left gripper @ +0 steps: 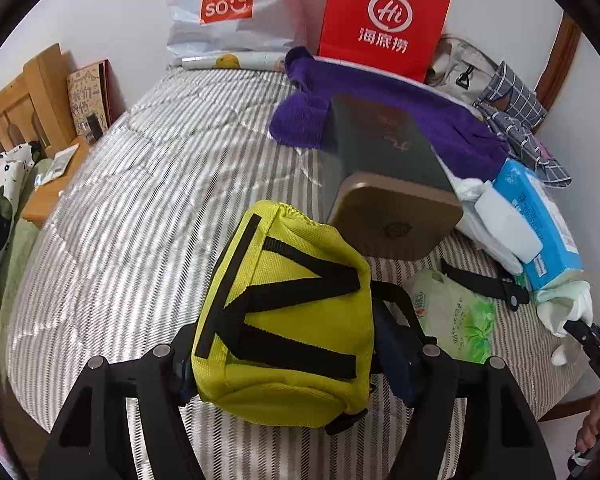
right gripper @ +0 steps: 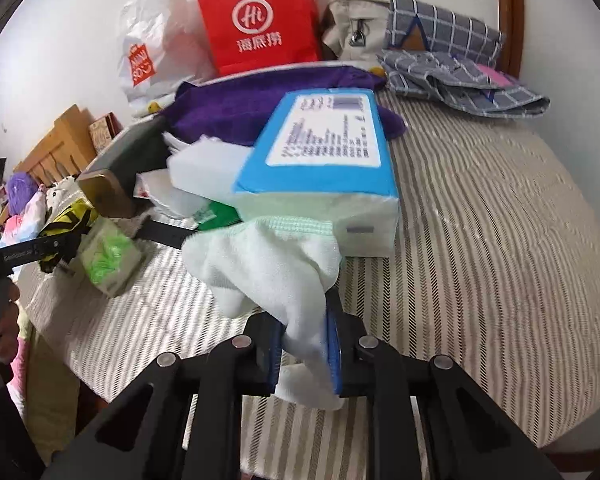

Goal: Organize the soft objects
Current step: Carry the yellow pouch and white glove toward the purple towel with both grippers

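Observation:
My left gripper [left gripper: 296, 364] is shut on a yellow pouch [left gripper: 288, 320] with black straps and holds it above the striped bed cover [left gripper: 140, 184]. My right gripper [right gripper: 304, 340] is shut on a pale green and white cloth [right gripper: 268, 268], whose far end lies against a blue tissue pack [right gripper: 320, 148]. The cloth [left gripper: 568, 304] and the pack [left gripper: 536, 216] also show at the right of the left wrist view, and the pouch [right gripper: 66, 220] at the left of the right wrist view.
A dark box with a tan lid [left gripper: 388, 184] lies on a purple towel [left gripper: 452, 120]. A red paper bag [left gripper: 384, 20], a white Miniso bag [left gripper: 224, 8], a checked grey cloth [right gripper: 460, 68], a beige bag [right gripper: 352, 24] and a green tissue packet [left gripper: 456, 316] lie around. A wooden headboard [left gripper: 20, 100] stands at left.

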Tool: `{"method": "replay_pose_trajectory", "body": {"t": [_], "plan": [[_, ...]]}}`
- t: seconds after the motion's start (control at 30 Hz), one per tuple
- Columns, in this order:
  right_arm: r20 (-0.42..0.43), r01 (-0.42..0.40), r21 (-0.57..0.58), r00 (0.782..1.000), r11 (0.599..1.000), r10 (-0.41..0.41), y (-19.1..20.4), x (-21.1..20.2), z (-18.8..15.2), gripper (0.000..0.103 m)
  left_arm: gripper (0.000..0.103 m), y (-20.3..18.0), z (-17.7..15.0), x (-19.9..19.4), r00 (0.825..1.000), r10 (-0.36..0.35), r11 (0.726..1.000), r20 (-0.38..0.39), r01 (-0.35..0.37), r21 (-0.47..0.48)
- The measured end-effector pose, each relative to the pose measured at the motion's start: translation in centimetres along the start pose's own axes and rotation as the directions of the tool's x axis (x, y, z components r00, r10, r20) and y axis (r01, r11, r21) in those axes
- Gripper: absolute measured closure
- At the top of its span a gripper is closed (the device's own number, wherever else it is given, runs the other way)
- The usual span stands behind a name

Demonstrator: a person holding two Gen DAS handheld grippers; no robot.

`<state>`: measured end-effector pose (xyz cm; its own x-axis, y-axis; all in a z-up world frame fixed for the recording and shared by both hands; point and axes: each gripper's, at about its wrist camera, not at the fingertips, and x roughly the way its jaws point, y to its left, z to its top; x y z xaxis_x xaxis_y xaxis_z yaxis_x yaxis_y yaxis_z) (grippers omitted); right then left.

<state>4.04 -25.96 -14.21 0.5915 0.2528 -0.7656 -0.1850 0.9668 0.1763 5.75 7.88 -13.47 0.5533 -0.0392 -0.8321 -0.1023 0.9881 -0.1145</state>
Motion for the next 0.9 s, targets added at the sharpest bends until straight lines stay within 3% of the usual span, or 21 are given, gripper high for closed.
{"method": "replay_pose_trajectory", "body": {"t": [0.3,0.9], "plan": [[0.113,-0.015,-0.003,0.994,1.0,0.015,0.9,-5.0,1.0,0.084,0.034,0.4,0.4,-3.4,0.998,-0.016,1.0,0.064,0.016,0.002],[0.161,0.008,0.025,0.987,1.0,-0.012,0.8,-8.6,3.0,0.084,0.034,-1.6,2.4,-7.7,0.989,-0.05,0.999,0.137,0.047,0.026]]}}
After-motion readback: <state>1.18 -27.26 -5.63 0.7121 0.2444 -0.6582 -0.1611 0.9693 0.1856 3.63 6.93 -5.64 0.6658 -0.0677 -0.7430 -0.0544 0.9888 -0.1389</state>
